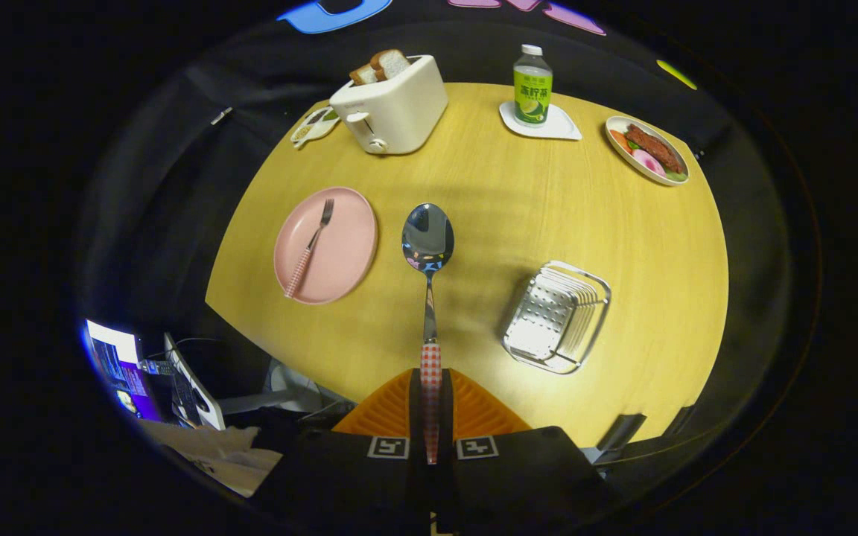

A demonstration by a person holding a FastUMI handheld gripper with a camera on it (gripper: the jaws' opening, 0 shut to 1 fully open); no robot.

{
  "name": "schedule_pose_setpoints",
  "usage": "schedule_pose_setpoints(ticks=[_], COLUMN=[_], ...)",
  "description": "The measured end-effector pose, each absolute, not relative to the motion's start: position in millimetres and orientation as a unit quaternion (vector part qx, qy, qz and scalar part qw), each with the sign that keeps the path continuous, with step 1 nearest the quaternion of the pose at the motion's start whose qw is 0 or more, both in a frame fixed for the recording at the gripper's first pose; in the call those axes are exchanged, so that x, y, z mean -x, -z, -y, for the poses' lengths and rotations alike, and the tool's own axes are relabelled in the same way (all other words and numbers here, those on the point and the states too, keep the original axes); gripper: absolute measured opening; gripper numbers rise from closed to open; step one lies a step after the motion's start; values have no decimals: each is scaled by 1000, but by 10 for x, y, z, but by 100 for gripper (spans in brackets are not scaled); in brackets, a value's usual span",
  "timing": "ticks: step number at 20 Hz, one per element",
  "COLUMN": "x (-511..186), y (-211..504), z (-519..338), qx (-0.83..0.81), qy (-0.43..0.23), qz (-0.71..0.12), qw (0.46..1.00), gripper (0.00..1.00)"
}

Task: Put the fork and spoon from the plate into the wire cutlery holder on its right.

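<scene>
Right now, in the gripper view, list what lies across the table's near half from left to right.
Pink plate with the fork on it → spoon, its handle clamped between the gripper fingers → wire cutlery holder.

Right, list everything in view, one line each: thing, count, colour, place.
Table: one, yellow wood, under everything.
Plate: one, pink, left of the spoon.
Fork: one, steel with checked handle, lying on the plate.
Spoon: one, steel with red-checked handle, held between the fingers, bowl out ahead above the table.
Holder: one, silver, right of the spoon.
Toaster: one, cream, far side, bread slices in its slots.
Small dish: one, white, left of the toaster.
Bottle: one, green label, standing on a white coaster.
Food plate: one, white rim, far right.
Laptop: one, below the table's near left edge.
Fingers: two, closed on the spoon's handle.
</scene>
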State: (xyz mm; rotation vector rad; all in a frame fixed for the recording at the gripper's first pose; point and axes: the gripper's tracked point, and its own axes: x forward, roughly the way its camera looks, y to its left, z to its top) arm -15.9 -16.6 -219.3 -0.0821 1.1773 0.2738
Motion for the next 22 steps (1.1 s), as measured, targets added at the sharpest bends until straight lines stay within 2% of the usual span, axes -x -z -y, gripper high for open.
schedule_pose_setpoints(ticks=[9, 16, 22], x=[356, 310, 171], y=[2163, 2279, 2387], z=[1107, 1232, 1234], qx=[108, 165, 157], qy=[-116, -143, -114], qz=[-643, -718, -765], qw=[749, 661, 615], gripper=[8, 9, 9])
